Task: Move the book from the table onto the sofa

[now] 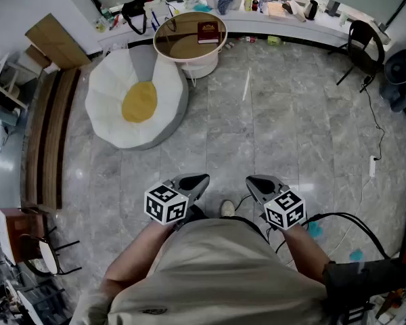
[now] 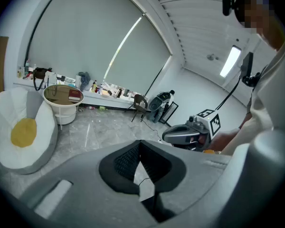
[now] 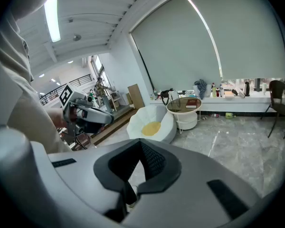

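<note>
A dark red book [image 1: 208,32] lies on the round white side table [image 1: 164,34] far across the room; it also shows as a small book [image 2: 75,95] in the left gripper view and as a red book [image 3: 192,103] in the right gripper view. The sofa is a white egg-shaped cushion seat [image 1: 115,100] with a yellow centre, just left of the table. My left gripper [image 1: 197,180] and right gripper [image 1: 255,182] are held close to my body, both shut and empty, far from the book.
A long white counter [image 1: 284,20] with bottles and clutter runs along the back wall. A black chair [image 1: 363,46] stands at the right, with cables [image 1: 373,120] on the floor. A wooden bench [image 1: 51,134] lines the left wall. Grey tiled floor [image 1: 271,127] lies between me and the table.
</note>
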